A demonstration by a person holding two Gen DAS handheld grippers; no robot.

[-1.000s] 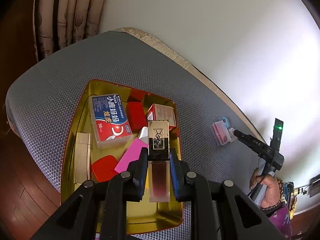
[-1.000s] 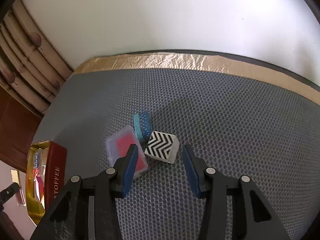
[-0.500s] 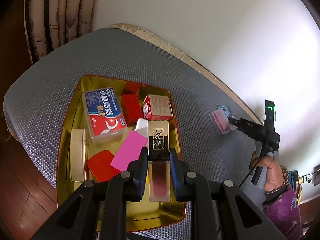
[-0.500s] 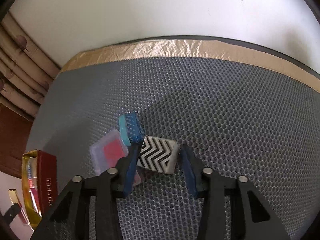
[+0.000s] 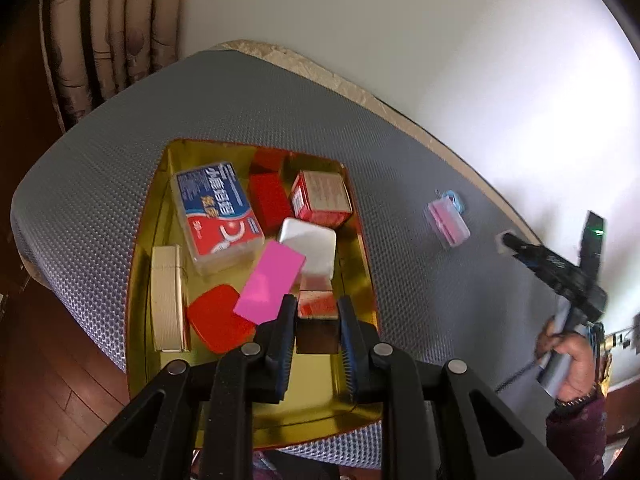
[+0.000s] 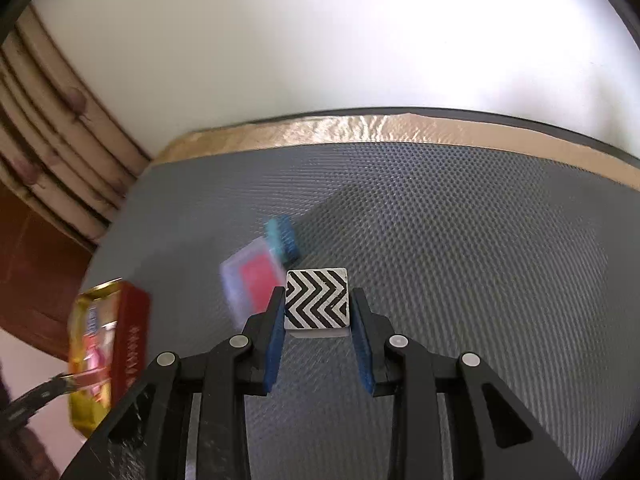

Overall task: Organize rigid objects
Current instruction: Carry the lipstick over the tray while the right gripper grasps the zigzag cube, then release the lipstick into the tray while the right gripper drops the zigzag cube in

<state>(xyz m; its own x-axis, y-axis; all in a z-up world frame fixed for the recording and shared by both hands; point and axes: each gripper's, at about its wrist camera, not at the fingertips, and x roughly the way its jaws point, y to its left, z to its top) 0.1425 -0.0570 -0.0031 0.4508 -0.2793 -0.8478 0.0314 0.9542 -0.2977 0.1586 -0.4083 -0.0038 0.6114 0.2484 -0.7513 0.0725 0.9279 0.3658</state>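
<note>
My left gripper [image 5: 316, 316] hangs over the near part of the gold tin tray [image 5: 158, 208]. The gold-capped lip gloss [image 5: 317, 320] lies between its fingers, low in the tray; the jaws look slightly apart from it. My right gripper [image 6: 317, 304] is shut on a black-and-white zigzag box [image 6: 316, 298] held just above the grey mat [image 6: 460, 248]. The right gripper also shows in the left wrist view [image 5: 508, 242].
The tray holds a blue-red floss box [image 5: 216, 208], red boxes [image 5: 268, 200], a white case [image 5: 308, 246], a pink card [image 5: 270, 280] and a cream box [image 5: 166, 300]. A clear pink case [image 6: 252, 280] and a blue item [image 6: 282, 236] lie on the mat. The tray's red side [image 6: 128, 340] shows at left.
The lip gloss has dropped from between my left fingers into the tray. My right gripper has closed on the zigzag box and lifted it off the mat.
</note>
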